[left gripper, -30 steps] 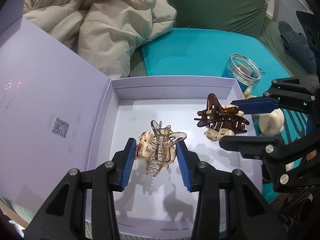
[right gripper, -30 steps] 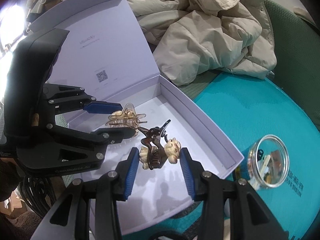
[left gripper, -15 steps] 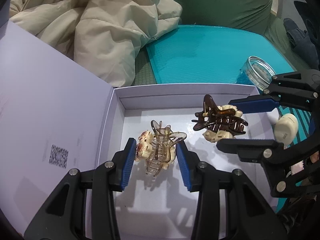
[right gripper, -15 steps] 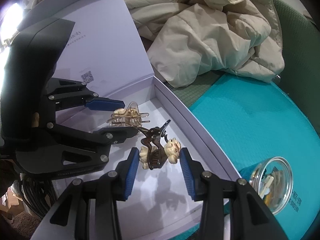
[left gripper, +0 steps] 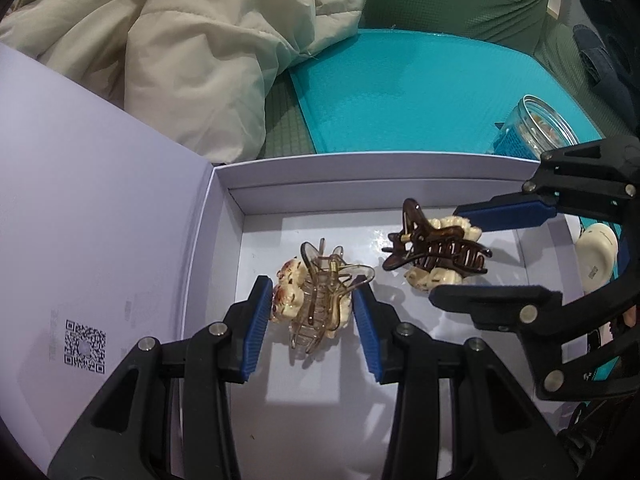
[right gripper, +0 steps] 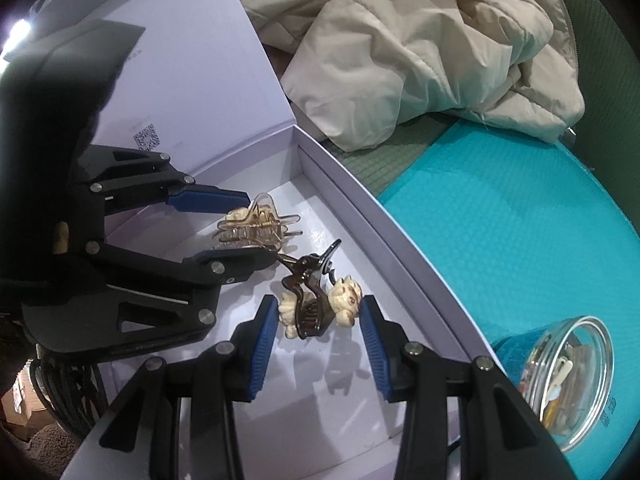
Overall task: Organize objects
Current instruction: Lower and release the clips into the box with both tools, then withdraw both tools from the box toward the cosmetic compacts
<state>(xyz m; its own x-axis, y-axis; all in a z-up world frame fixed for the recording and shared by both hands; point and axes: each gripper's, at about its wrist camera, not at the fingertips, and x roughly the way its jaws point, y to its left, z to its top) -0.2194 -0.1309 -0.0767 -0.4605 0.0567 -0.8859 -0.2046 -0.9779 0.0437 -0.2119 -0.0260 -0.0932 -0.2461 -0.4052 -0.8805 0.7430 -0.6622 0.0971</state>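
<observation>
Pale lilac cardboard makes up the open box (left gripper: 224,240), its lid folded back at nine o'clock in the left wrist view. Both grippers hang over its floor, each clamped on a hair clip. The left gripper (left gripper: 314,312) pinches the translucent amber clip (left gripper: 320,300), with its cream bear ornaments pressed between the blue pads. At two o'clock from it, the right gripper (left gripper: 468,252) grips the dark brown clip (left gripper: 436,248); the right wrist view shows this brown clip (right gripper: 312,304) squeezed between the pads of the right gripper (right gripper: 318,320), with the left gripper (right gripper: 236,224) at eleven o'clock from it.

The step in hand looks like placing: both clips are inside the box walls, and shadows lie on the floor just below them. Whether either clip already touches the floor is hard to tell through the fisheye.

Next, each hand would need to settle its clip onto bare cardboard, keeping the two apart, then widen the jaws and lift straight out without snagging the teeth. A glass jar (right gripper: 568,376) waits on the teal mat (right gripper: 520,208) at four o'clock.
</observation>
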